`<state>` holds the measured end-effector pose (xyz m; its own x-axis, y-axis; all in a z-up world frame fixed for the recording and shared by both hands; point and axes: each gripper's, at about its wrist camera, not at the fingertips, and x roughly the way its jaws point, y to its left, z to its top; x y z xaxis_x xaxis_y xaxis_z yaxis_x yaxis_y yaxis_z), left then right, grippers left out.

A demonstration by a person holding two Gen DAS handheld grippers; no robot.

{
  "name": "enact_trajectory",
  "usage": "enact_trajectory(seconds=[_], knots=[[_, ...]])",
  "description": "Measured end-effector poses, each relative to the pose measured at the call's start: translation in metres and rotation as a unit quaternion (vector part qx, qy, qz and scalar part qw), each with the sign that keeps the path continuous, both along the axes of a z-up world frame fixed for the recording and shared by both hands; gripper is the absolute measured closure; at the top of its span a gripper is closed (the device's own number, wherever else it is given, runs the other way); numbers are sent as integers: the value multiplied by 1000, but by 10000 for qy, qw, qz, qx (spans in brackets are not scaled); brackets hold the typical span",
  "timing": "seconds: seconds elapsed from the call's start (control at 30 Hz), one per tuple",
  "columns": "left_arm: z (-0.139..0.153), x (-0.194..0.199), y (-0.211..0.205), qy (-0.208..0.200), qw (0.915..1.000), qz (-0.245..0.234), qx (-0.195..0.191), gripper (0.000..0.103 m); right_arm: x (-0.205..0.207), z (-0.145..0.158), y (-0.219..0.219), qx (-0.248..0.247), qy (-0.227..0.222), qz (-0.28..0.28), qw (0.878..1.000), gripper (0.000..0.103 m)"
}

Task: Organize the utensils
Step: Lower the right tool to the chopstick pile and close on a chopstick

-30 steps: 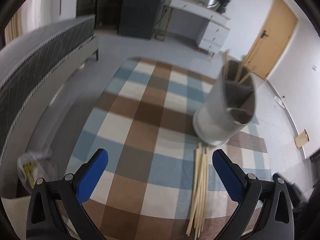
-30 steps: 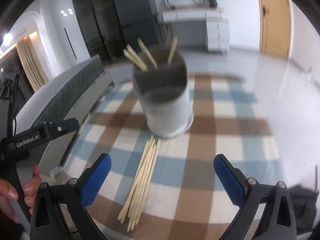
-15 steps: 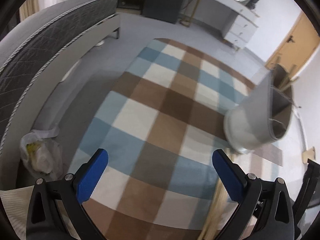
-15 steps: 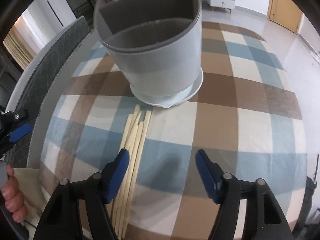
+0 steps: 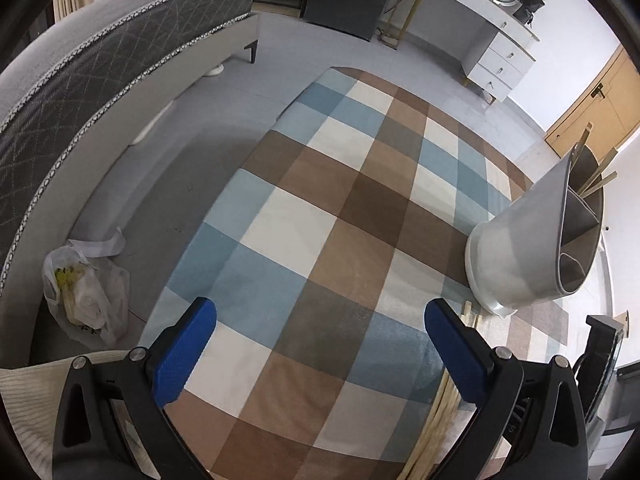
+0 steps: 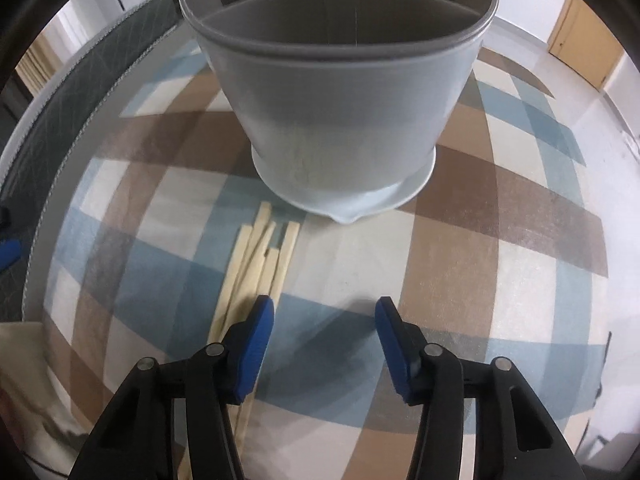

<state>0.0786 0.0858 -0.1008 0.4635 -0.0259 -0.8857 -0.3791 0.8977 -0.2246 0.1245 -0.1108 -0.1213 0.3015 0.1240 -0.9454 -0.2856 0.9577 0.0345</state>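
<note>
My right gripper [image 6: 324, 312], jaws just closing, half apart w/ nothing between, hangs beside chopsticks [image 6: 256, 264] lying on checked cloth [image 6: 500, 280] below grey holder [image 6: 340, 120]. Left gripper [image 5: 320, 320] wide, empty.

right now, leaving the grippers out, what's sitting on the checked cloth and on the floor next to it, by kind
grey utensil holder: 1
pile of loose chopsticks: 1 (the sticks overlap, so no exact count of them)
plastic bag: 1
total: 3
</note>
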Motion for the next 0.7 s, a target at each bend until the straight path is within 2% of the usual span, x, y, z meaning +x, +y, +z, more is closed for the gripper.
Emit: enact_trajectory(seconds=[0.2, 0.3, 0.53, 0.7], knots=[[0, 0, 1, 14, 10000, 13, -70, 2, -1, 0, 4, -79, 0, 47, 10000, 53], [1, -1, 2, -11, 10000, 20, -81, 2, 2, 2, 10, -145, -65, 26, 9999, 59], [2, 0, 4, -5, 9998, 69, -201, 2, 18, 7, 14, 183, -169, -299, 9992, 60], [3, 0, 6, -20, 9997, 110, -239, 2, 29, 1, 21, 157, -224, -527, 9982, 64]])
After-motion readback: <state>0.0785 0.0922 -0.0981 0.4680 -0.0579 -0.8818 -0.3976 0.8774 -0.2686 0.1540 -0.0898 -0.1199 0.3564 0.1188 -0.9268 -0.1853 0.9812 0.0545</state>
